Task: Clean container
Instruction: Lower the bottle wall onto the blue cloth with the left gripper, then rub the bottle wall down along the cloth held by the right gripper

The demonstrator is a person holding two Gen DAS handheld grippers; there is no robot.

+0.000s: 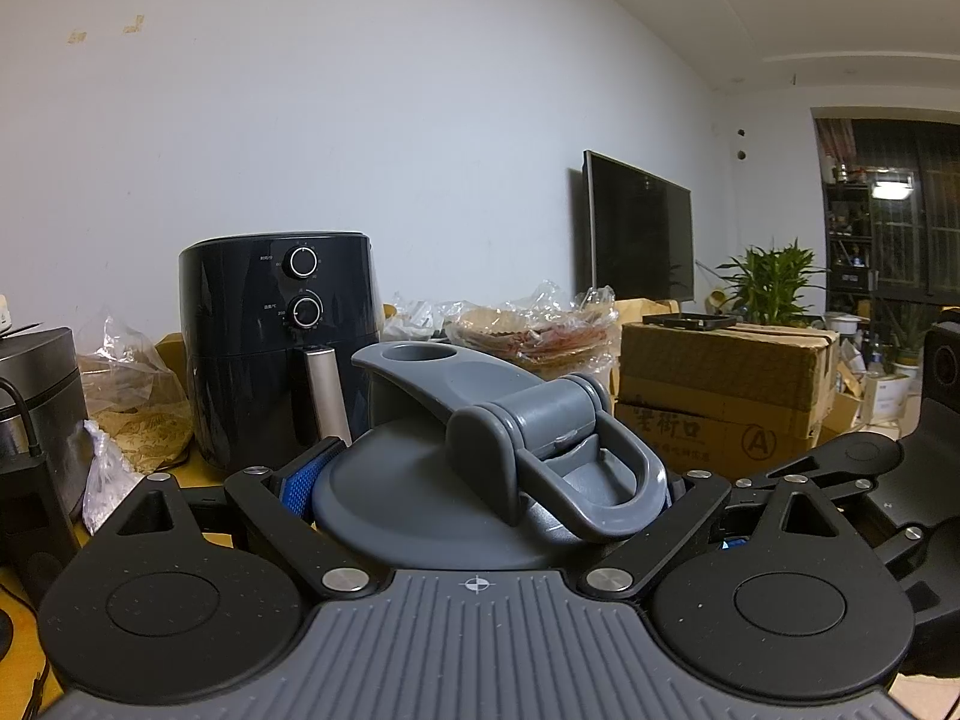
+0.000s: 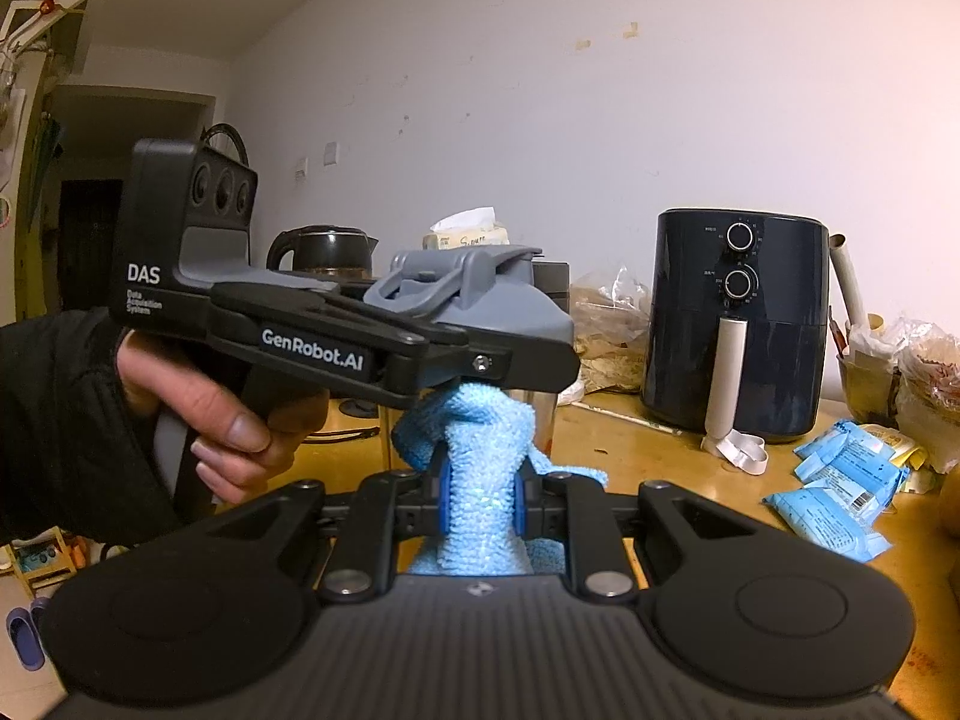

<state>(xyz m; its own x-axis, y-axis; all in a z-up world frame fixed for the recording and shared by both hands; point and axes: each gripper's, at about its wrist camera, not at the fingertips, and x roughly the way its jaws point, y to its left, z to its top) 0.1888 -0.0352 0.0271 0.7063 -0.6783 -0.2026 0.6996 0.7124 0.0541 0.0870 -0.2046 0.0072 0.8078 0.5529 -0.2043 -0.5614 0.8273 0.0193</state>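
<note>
The container is a steel bottle [image 2: 542, 414] with a grey flip lid [image 1: 420, 498] and a carry loop. My left gripper [image 1: 495, 477] is shut on it just under the lid, with the blue pads [image 1: 306, 474] pressed against its sides. In the right wrist view a hand [image 2: 210, 408] holds that left gripper [image 2: 528, 354] level, and the grey lid [image 2: 516, 300] sits above its fingers. My right gripper [image 2: 480, 498] is shut on a light blue cloth [image 2: 480, 444]. The bunched top of the cloth touches the bottle from below the left gripper's fingers.
A black air fryer [image 2: 738, 324] stands on the wooden table [image 2: 660, 450] at the right, with blue packets [image 2: 840, 480] in front of it. A dark kettle [image 2: 324, 249] is behind the bottle. Cardboard boxes [image 1: 720, 384] and plastic bags [image 1: 540, 330] crowd the table's far side.
</note>
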